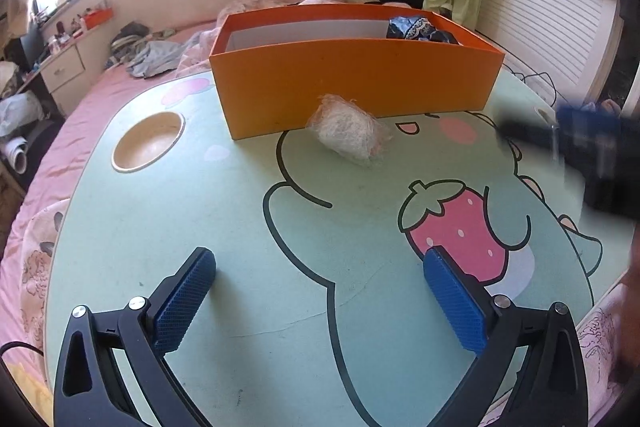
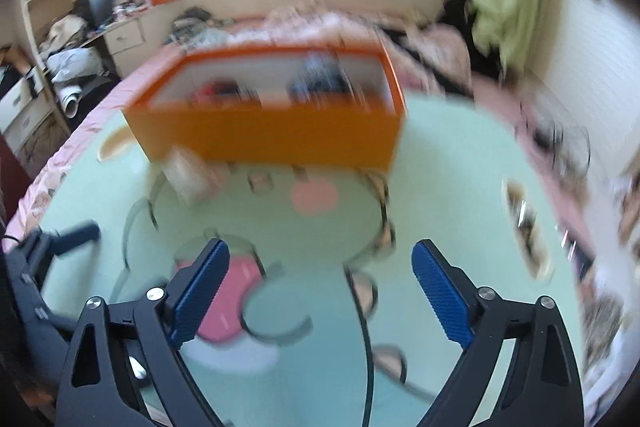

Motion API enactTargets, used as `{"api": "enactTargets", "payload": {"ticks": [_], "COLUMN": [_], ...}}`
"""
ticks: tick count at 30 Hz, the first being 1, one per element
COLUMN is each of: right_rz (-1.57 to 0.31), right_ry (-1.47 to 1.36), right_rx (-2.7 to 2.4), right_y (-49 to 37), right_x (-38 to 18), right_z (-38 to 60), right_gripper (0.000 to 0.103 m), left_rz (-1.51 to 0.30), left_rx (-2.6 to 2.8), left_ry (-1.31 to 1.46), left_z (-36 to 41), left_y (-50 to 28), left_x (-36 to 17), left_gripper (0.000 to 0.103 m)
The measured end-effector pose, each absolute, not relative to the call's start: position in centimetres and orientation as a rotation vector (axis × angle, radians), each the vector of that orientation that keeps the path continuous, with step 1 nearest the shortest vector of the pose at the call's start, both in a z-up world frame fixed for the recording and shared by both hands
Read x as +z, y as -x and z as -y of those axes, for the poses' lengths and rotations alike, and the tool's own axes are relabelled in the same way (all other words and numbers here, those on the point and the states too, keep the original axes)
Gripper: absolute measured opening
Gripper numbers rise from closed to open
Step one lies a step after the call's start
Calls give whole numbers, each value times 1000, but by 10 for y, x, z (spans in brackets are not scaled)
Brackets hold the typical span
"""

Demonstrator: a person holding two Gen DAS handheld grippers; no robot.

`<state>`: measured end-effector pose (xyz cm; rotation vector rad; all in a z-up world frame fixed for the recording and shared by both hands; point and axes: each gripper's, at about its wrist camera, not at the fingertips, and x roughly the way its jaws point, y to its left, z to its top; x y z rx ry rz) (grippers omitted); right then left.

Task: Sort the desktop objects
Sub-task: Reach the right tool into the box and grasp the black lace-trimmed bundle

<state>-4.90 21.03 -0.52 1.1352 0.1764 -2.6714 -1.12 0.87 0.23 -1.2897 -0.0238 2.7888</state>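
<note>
On the green cartoon table (image 1: 240, 227), just before the orange box (image 1: 352, 83), a plastic-wrapped pale bundle (image 1: 348, 133) is seen; it is judged light, soft, crinkly and slippery, best pinched across its middle. Left gripper (image 1: 320, 301) is spread apart, empty. Right gripper (image 2: 320, 293) is likewise apart, nothing between. Box contents are blurred in the right view, half hidden in the left.

Matt cardboard box (image 1: 356, 83); crinkly clear-plastic bundle (image 1: 348, 133); ribbed pads (image 1: 184, 303)
</note>
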Motion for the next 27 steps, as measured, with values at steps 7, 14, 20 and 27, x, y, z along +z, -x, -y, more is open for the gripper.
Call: {"api": "enactTargets", "payload": {"ticks": [7, 14, 20, 27], "right_rz": [-277, -363, -185, 8], "right_ry": [-1169, -1403, -1199, -983], "right_rx": [-2642, -2624, -2642, -2521], "right_y": [147, 199, 174, 97], "right_x": [38, -12, 21, 60], "right_z": [-167, -163, -181, -203], "right_gripper": [67, 35, 31, 31], "left_rz": [22, 21, 19, 19], "left_rx": [2792, 2791, 2792, 2791], "left_ry": [1277, 1269, 1267, 1267], "left_z": [-10, -10, -11, -11], "left_y": [12, 11, 12, 12], "left_x": [2, 0, 1, 1], "left_gripper": [103, 103, 103, 103]}}
